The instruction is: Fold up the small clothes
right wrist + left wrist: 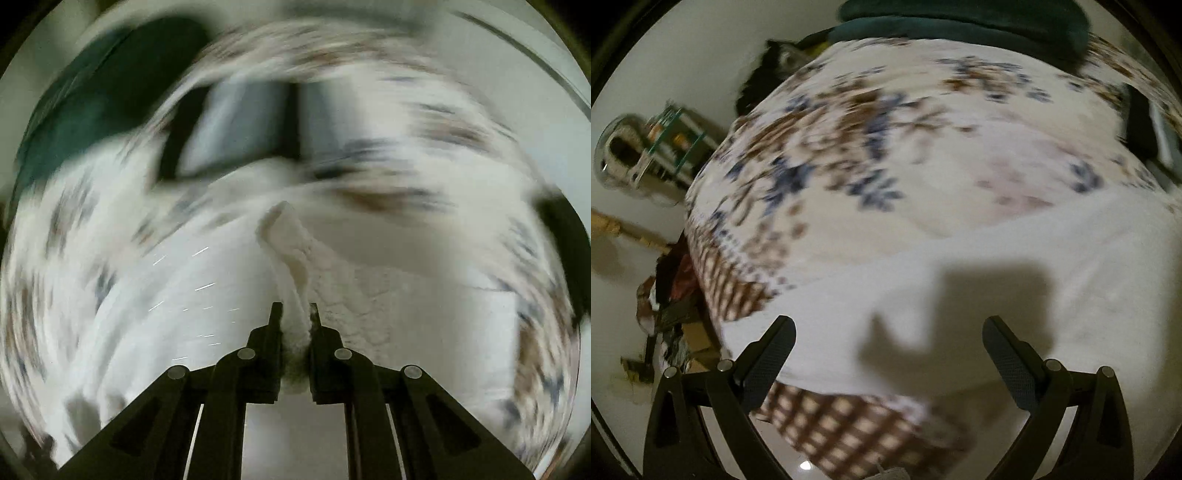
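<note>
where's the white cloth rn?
The white cloth lies on the floral bedspread, ahead of the open left tongs; the right tongs pinch one edge of it.

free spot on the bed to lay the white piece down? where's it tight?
Free: floral bedspread mid-bed, bordered by the white garment near the open left tool, the dark green cloth at the far edge and a dark flat object on the right. Tight: along those edges. Right tool is shut on white fabric; its view is blurred.
</note>
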### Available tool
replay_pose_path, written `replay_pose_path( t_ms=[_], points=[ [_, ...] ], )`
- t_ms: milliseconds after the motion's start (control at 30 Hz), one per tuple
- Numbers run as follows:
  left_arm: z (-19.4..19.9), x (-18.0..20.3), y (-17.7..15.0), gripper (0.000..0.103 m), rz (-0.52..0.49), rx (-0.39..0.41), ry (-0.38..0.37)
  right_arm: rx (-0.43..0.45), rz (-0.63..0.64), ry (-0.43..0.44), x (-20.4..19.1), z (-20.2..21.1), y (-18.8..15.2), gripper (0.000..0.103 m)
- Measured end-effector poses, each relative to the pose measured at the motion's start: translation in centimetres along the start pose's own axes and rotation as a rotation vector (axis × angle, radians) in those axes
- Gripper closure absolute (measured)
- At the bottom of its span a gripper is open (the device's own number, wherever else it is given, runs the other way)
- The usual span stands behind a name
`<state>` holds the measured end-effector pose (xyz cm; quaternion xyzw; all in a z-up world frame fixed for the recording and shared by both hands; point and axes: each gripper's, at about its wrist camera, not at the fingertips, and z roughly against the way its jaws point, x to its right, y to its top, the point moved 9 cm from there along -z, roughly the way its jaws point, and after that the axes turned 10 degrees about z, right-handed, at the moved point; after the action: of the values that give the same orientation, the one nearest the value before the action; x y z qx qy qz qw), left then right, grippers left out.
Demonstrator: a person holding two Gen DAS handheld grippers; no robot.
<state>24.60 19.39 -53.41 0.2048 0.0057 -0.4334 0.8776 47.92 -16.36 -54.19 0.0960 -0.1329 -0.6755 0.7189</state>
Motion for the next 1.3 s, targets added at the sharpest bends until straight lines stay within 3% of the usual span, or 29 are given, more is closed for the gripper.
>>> replay_pose_path(
  t_ms=[67,133,200,333,400,467,533,600,700,800,933,1033,1067,1100,1133,1233,1300],
  points=[
    [-0.9,-2.8,0.6,0.0,0.054,-0.014,0.008,-0.042,0.157,0.038,-8.1,-2.3,0.5,0.092],
    [-1.3,-4.8,0.8,0.0,0.089,-0.016,0.013,-0.023,0.269,0.038,-13.4,-2.6,1.3,0.092],
    [-1.9,-6.8,0.9,0.0,0.113,-0.025,0.031,-0.026,0.336,0.038,-16.9,-3.2,1.4,0.092],
    [-3.1,-9.7,0.9,0.0,0.152,-0.056,0.043,-0.126,0.354,0.05,-20.3,-5.2,0.2,0.088],
    [-3.2,-11.3,0.8,0.0,0.187,-0.071,0.035,-0.185,0.298,0.13,-19.4,-4.6,-0.8,0.075],
    [-3.1,-13.0,0.5,0.0,0.234,-0.083,0.005,-0.18,0.191,0.224,-17.6,-3.1,-1.4,0.044],
    [-3.2,-14.7,-0.4,0.0,0.27,-0.108,-0.018,-0.155,0.09,0.23,-14.3,-1.5,-2.5,0.033],
    [-3.6,-16.6,-1.8,0.0,0.311,-0.145,-0.044,-0.192,0.02,0.158,-10.4,-1.1,-4.7,0.032],
    [-4.7,-19.3,-3.8,0.0,0.387,-0.201,-0.059,-0.279,-0.076,0.12,-5.8,-1.5,-8.4,0.032],
    [-6.9,-22.3,-5.6,0.0,0.55,-0.258,-0.122,-0.327,-0.117,0.064,-2.4,-2.1,-11.5,0.032],
    [-10.9,-23.6,-7.7,0.006,0.743,-0.365,-0.215,-0.388,-0.147,0.014,-0.8,-3.3,-14.9,0.032],
    [-12.4,-23.2,-7.7,0.009,0.845,-0.377,-0.307,-0.424,-0.174,0.007,-1.0,-4.1,-16.8,0.032],
    [-12.6,-22.8,-7.0,0.026,0.861,-0.359,-0.334,-0.424,-0.174,0.007,-1.2,-4.2,-16.9,0.032],
    [-12.6,-22.5,-6.6,0.071,0.854,-0.347,-0.332,-0.424,-0.17,0.007,-1.6,-4.2,-17.1,0.032],
    [-12.6,-22.2,-5.9,0.089,0.827,-0.338,-0.317,-0.419,-0.161,0.011,-2.1,-4.3,-17.2,0.032],
    [-10.9,-22.1,-3.1,0.092,0.756,-0.236,-0.262,-0.388,-0.115,-0.004,-3.2,-4.0,-17.1,0.032],
    [-9.6,-21.9,-0.9,0.093,0.692,-0.183,-0.251,-0.351,-0.051,-0.06,-3.2,-3.6,-16.8,0.032]
  ],
)
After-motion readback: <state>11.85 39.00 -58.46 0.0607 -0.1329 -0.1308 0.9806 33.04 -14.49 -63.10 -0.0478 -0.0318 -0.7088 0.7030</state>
